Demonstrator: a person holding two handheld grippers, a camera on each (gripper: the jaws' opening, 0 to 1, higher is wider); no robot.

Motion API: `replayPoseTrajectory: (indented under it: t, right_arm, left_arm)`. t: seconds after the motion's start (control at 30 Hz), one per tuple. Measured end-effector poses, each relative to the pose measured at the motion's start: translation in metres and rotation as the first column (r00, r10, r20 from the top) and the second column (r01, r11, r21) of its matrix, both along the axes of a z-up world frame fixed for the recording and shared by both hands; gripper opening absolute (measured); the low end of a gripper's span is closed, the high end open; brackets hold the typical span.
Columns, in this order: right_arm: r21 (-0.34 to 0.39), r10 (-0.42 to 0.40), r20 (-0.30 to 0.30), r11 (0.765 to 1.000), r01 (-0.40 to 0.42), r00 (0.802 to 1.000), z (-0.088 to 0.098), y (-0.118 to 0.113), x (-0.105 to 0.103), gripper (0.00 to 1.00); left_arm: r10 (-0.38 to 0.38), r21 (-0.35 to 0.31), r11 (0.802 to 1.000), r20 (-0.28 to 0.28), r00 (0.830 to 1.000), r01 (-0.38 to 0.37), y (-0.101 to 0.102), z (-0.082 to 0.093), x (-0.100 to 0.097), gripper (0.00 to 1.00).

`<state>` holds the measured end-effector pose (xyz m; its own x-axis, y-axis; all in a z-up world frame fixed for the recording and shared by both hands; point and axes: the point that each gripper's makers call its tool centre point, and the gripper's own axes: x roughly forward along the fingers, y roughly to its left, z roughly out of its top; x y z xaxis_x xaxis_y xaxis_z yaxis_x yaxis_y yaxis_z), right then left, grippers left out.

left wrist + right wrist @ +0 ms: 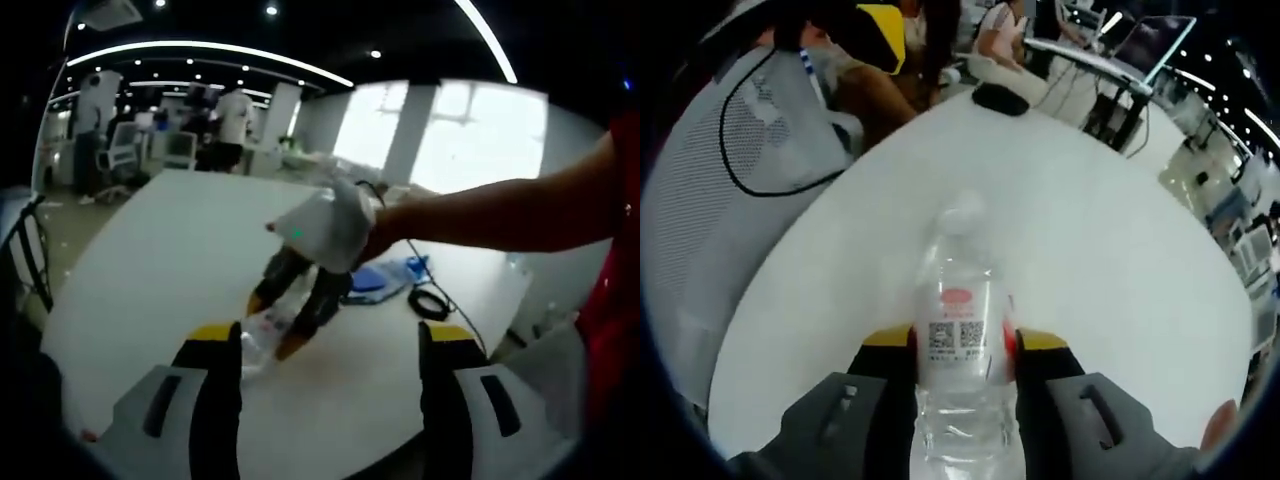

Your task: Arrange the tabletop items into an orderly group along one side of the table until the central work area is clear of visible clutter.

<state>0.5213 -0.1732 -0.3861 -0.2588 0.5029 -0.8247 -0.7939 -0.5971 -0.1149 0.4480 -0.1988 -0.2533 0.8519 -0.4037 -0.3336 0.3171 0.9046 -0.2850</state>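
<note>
The right gripper (962,352) has its 2 jaws closed tight on a clear plastic bottle (960,340). The bottle has a white label with 2 square codes and a small red mark. It looks almost empty; I cannot tell if any water is left in it. Its cap points away from the camera, out over the white table (1110,240).

In the left gripper view, the right gripper (285,320) comes in from the right, held by a person's hand (375,225), and the bottle (262,335) sits between its yellow tips, low over the table (160,260). The left gripper (330,350) has its jaws wide open and holds nothing.

So the step in hand seems to be moving the bottle to the side. Next, the bottle should go near the far edge of the table, where a blue thing (385,275) and a black cable (430,303) lie close together. It should be set down gently, then let go. A light bottle tips easily, so it may roll.

A dark flat thing (1000,98) lies at the table's far edge in the right gripper view.
</note>
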Motion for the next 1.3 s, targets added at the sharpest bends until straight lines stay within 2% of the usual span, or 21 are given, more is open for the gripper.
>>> replayPoseTrajectory:
  t: [0.27, 0.47, 0.6, 1.0, 1.23, 1.3]
  right_arm:
    - [0.056, -0.049, -0.024, 0.997, 0.05, 0.999, 0.009, 0.002, 0.001, 0.36]
    - [0.123, -0.107, -0.069, 0.986, 0.115, 0.992, 0.024, 0.004, 0.003, 0.36]
    - [0.178, -0.157, -0.121, 0.968, 0.177, 0.98, 0.036, 0.007, 0.004, 0.36]
    - [0.244, -0.255, -0.206, 0.921, 0.302, 0.945, 0.051, 0.001, 0.012, 0.36]
    - [0.277, -0.272, -0.245, 0.9, 0.336, 0.93, 0.063, -0.001, 0.01, 0.36]
    - [0.291, -0.276, -0.267, 0.89, 0.35, 0.923, 0.069, 0.0, 0.009, 0.36]
  left_arm:
    - [-0.001, -0.001, 1.0, -0.002, 1.0, 0.001, 0.0, -0.001, 0.0, 0.69]
    - [0.003, -0.009, 1.0, -0.002, 1.0, -0.003, 0.001, 0.0, 0.001, 0.68]
    - [0.006, -0.026, 1.0, -0.005, 1.0, -0.006, 0.001, 0.0, 0.002, 0.68]
    - [0.015, -0.058, 0.998, 0.002, 1.0, -0.015, 0.002, 0.003, 0.004, 0.68]
    - [0.025, -0.081, 0.996, 0.006, 1.0, -0.025, 0.006, 0.005, 0.008, 0.67]
    - [0.035, -0.09, 0.995, 0.023, 0.999, -0.033, 0.01, 0.01, 0.01, 0.67]
